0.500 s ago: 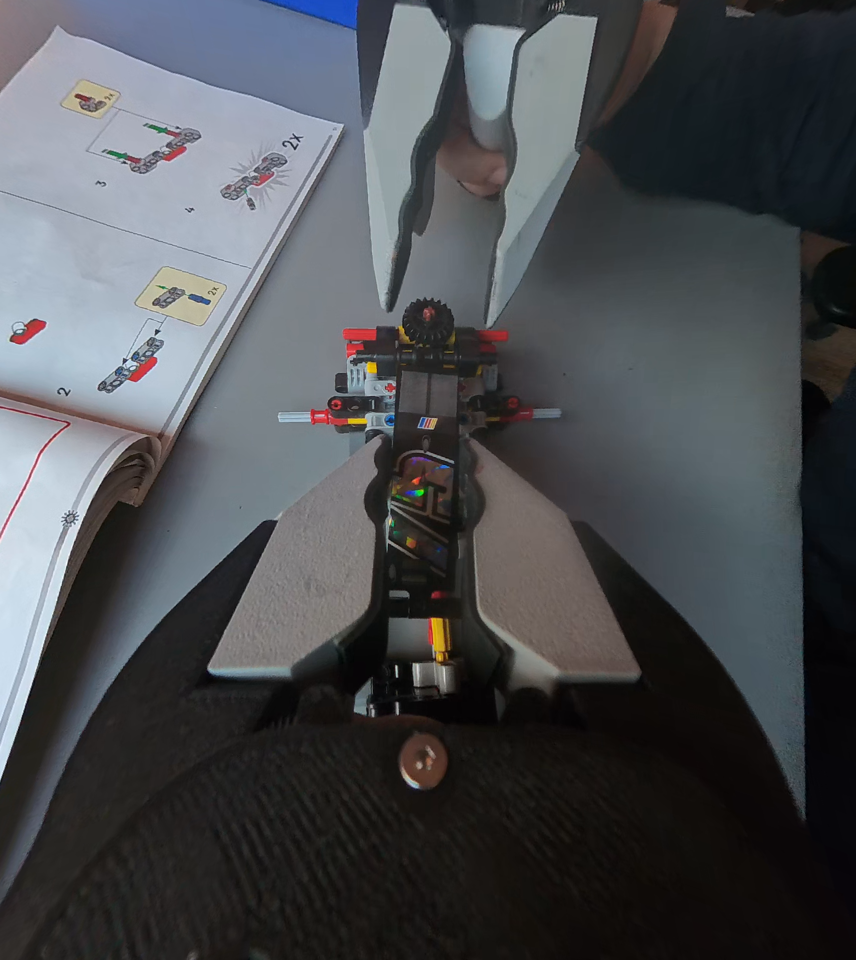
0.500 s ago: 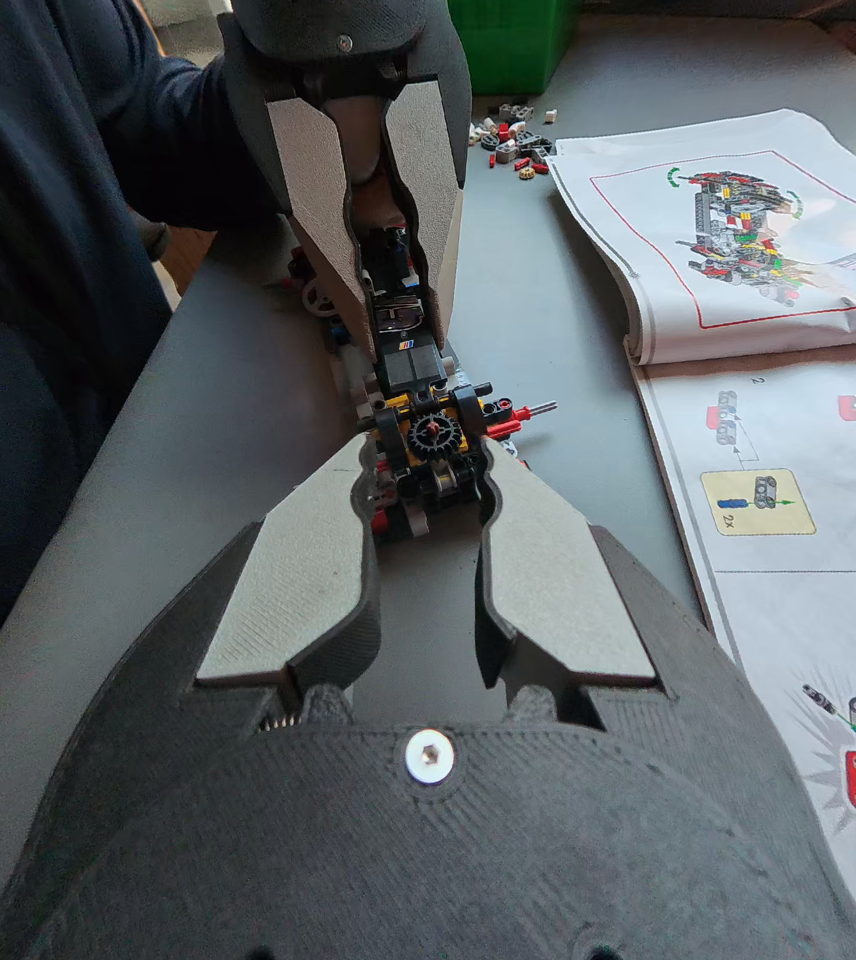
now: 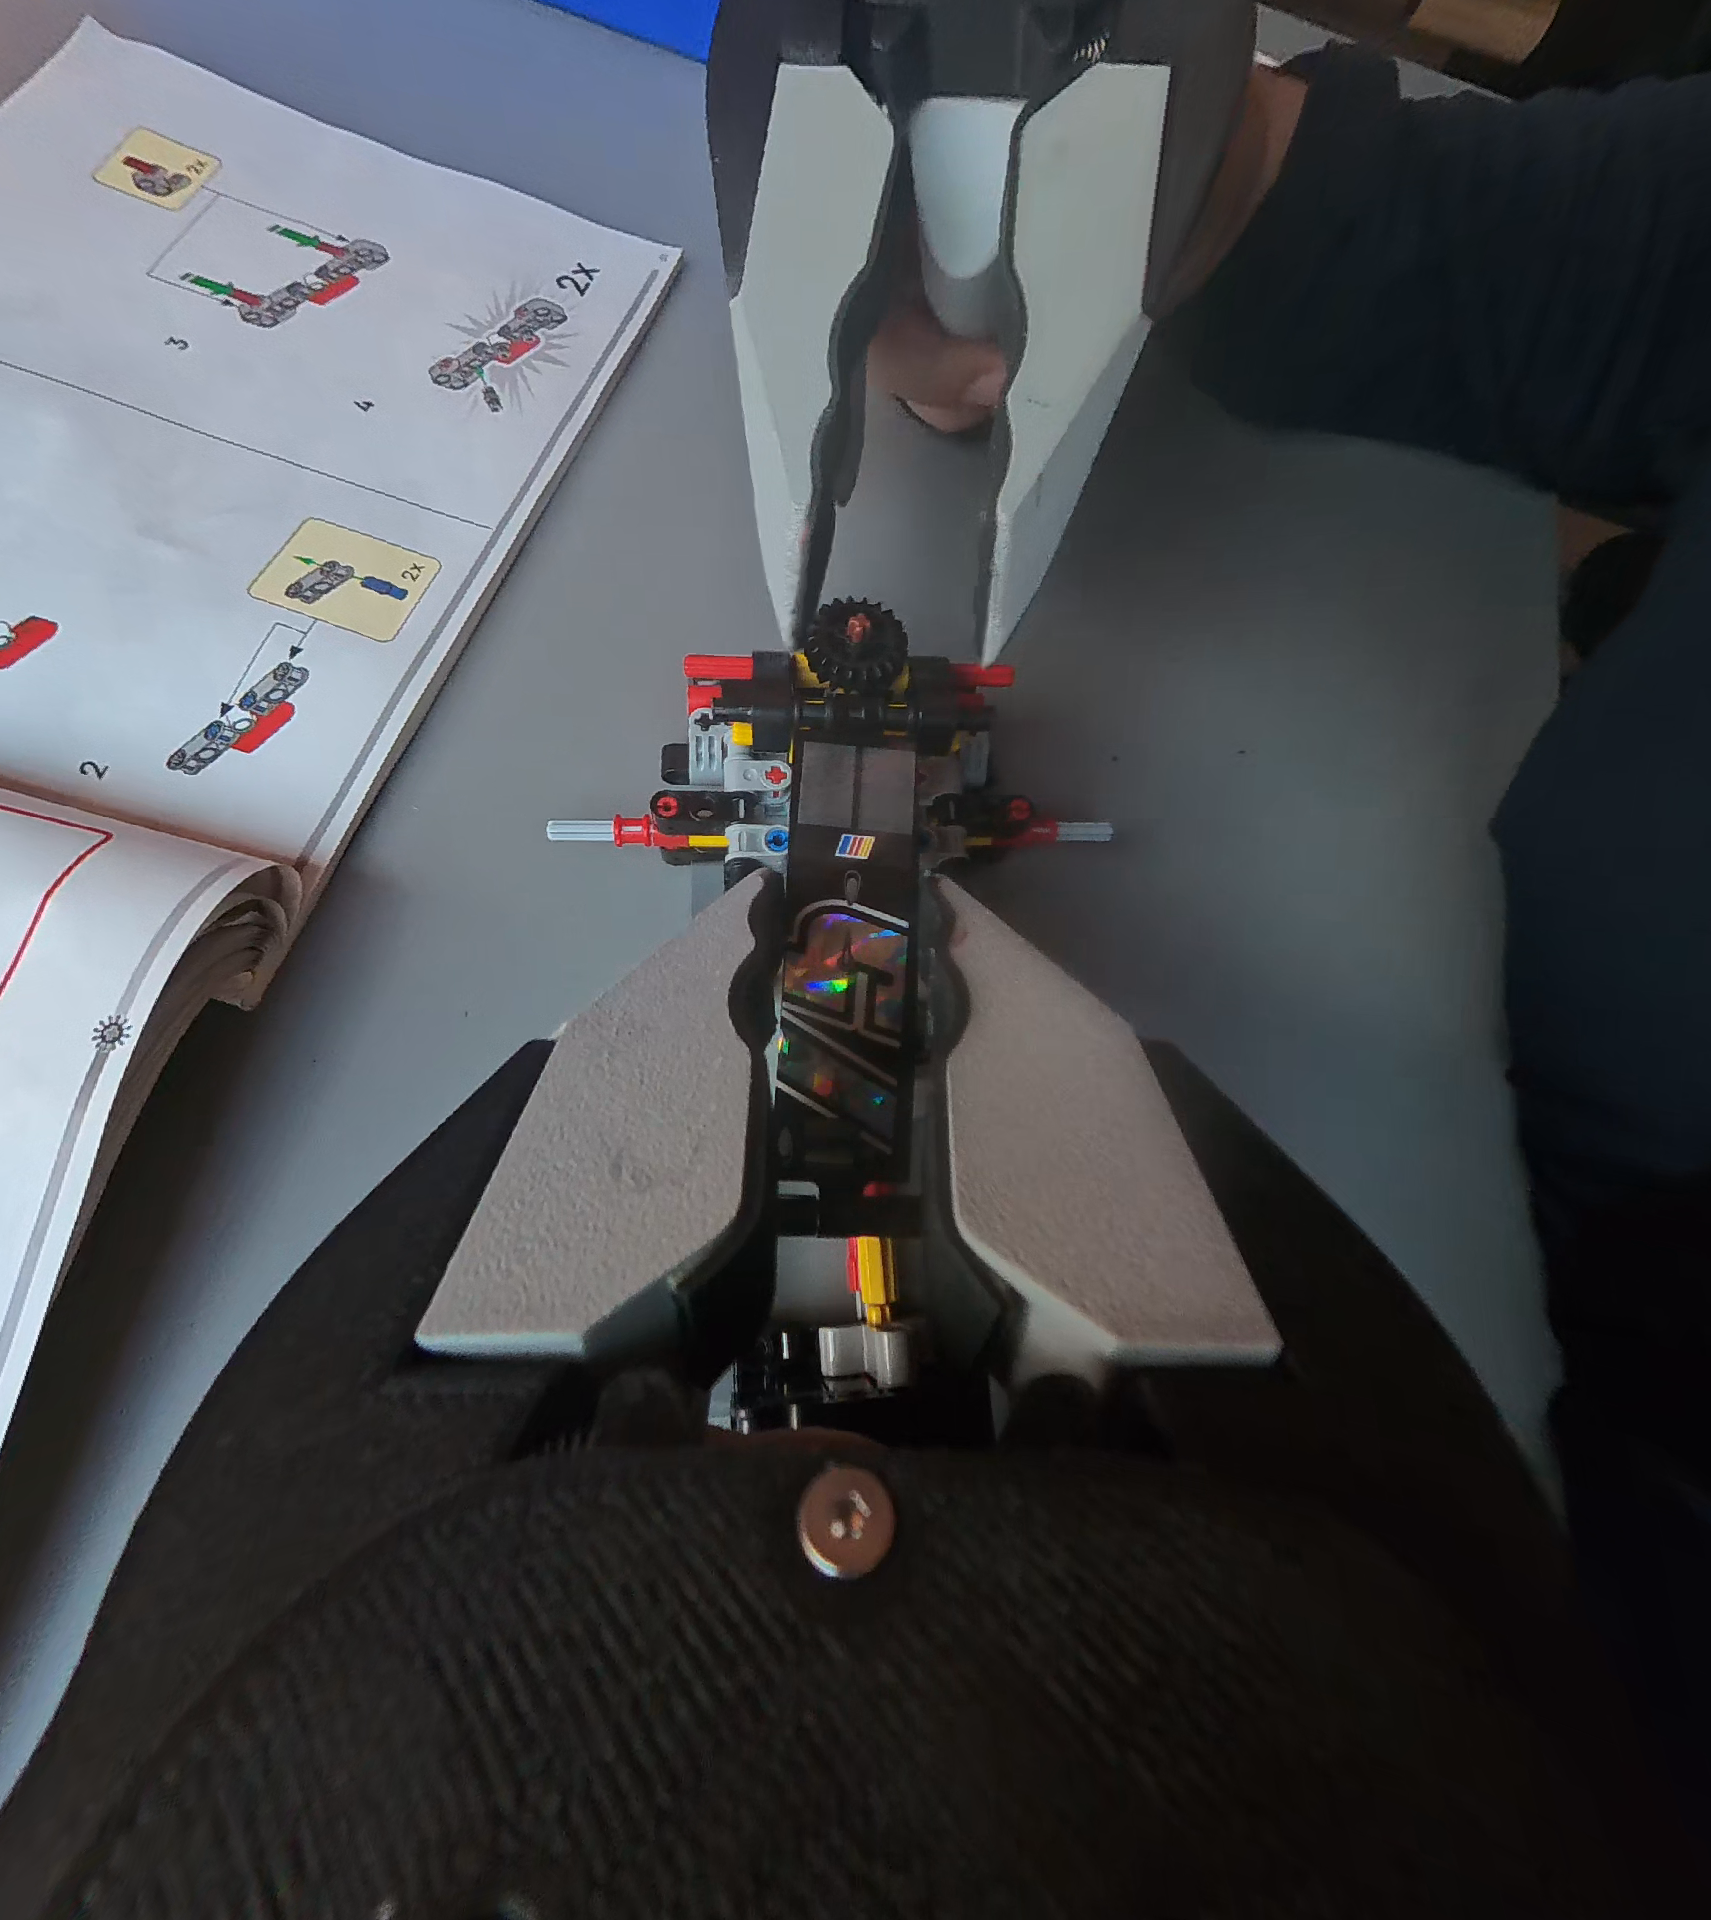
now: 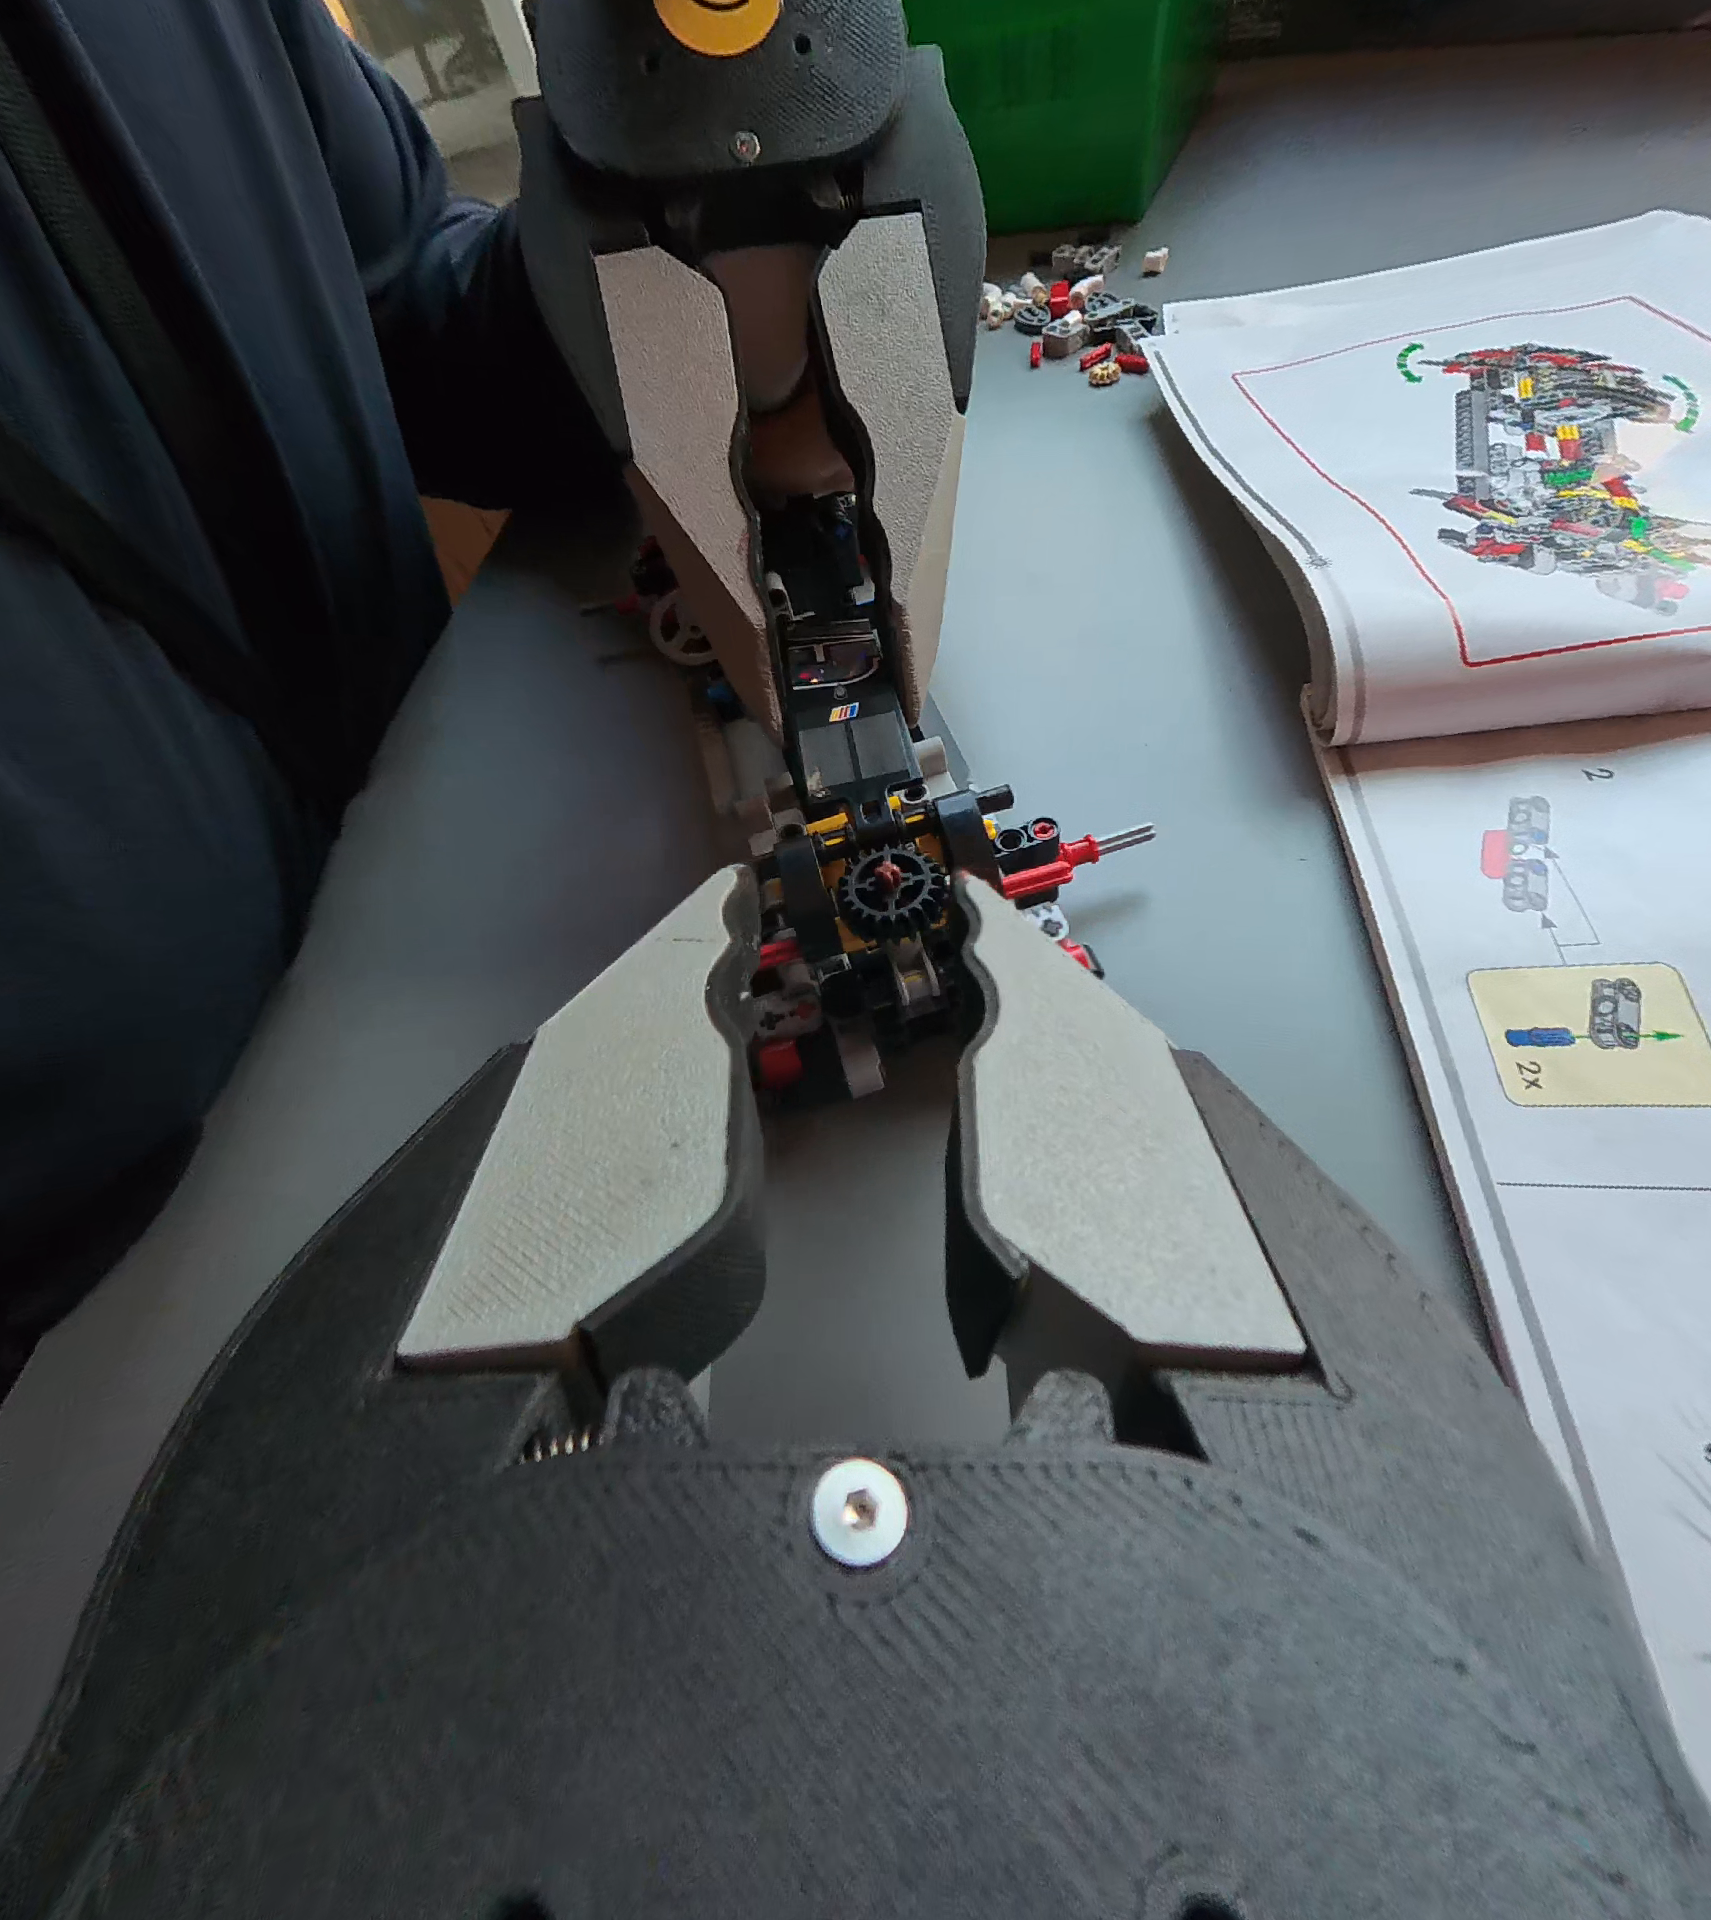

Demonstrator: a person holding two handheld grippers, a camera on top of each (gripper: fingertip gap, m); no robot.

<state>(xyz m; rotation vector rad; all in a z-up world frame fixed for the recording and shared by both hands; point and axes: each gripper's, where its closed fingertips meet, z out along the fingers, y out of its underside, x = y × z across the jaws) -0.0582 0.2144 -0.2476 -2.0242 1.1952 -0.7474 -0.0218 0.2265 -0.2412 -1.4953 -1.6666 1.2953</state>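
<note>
Model (image 3: 856,831) of small plastic bricks lay on worktop (image 3: 1246,790): light, rigid, probably brittle at joints. Left hand-held gripper (image 3: 856,894) clamped its black body; right hand-held gripper (image 4: 856,894) straddled the gear end, contact unclear.

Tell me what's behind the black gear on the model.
Behind the black gear sit yellow bricks and the black stickered panel, clamped by the left tongs. Its far end is hidden.

A grey table (image 4: 1121,665) carries an open instruction booklet (image 4: 1557,540), loose bricks (image 4: 1069,312) and a brick-built chassis (image 3: 851,790).
</note>
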